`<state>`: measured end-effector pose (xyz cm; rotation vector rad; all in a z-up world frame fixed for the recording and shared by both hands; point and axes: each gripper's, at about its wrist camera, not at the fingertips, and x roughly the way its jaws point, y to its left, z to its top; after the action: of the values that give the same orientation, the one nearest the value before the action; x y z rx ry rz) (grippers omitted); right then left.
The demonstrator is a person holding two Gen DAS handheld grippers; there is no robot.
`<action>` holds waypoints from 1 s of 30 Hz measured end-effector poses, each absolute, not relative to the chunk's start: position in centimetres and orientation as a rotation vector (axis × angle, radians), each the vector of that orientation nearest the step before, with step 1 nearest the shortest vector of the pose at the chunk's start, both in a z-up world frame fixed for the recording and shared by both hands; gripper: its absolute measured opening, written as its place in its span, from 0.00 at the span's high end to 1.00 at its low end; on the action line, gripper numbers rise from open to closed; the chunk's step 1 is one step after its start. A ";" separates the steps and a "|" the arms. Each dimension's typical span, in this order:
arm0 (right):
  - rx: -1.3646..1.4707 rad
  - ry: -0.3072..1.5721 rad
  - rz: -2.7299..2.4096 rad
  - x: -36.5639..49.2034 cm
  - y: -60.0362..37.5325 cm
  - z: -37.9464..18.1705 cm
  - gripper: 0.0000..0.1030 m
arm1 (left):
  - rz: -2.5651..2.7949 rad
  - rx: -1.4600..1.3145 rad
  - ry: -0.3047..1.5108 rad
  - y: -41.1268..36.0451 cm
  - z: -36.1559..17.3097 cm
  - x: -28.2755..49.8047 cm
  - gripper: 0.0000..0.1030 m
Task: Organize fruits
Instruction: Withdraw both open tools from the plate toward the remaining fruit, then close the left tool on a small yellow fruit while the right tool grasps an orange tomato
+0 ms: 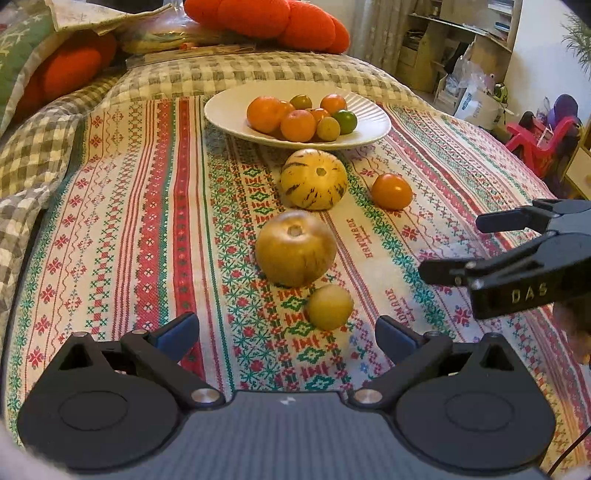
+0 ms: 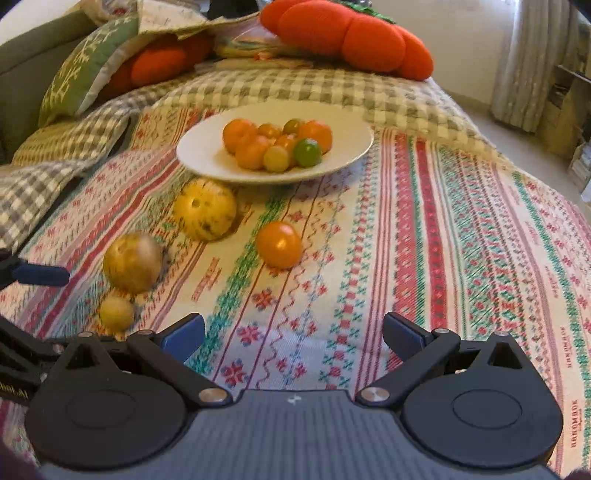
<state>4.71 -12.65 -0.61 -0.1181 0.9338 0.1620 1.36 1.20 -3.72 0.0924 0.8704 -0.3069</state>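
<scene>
A white plate (image 1: 229, 110) (image 2: 199, 155) holds several small orange, yellow and green fruits. On the patterned cloth in front of it lie a striped yellow melon (image 1: 314, 179) (image 2: 205, 208), a brownish round fruit (image 1: 295, 249) (image 2: 133, 262), a small yellow fruit (image 1: 330, 307) (image 2: 116, 314) and an orange fruit (image 1: 391, 191) (image 2: 279, 244). My left gripper (image 1: 286, 334) is open, with the small yellow fruit just ahead of its fingertips. My right gripper (image 2: 293, 334) (image 1: 448, 245) is open and empty, short of the orange fruit.
The embroidered cloth (image 1: 147, 240) covers a bed with a checked blanket (image 1: 258, 72) behind the plate. Orange cushions (image 1: 266, 18) (image 2: 354, 37) and a green pillow (image 2: 81, 62) lie at the back. Shelves (image 1: 461, 44) and red plastic furniture (image 1: 539, 136) stand to the right.
</scene>
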 end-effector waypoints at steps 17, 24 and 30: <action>-0.102 0.899 0.244 5.3 -13.7 -2.1 0.00 | -0.264 0.093 0.791 -0.3 -4.7 -0.8 0.26; -0.100 0.852 0.199 6.4 -13.3 -2.4 0.02 | -0.281 0.084 0.774 -1.1 -4.5 -0.8 0.48; -0.128 0.832 0.216 7.0 -12.5 -2.1 0.18 | -0.264 0.064 0.762 -1.0 -4.4 -0.9 0.66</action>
<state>6.99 -12.52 -2.12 -0.1277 0.8320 0.2163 -0.86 -1.00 -4.41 0.0644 0.7618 -0.2636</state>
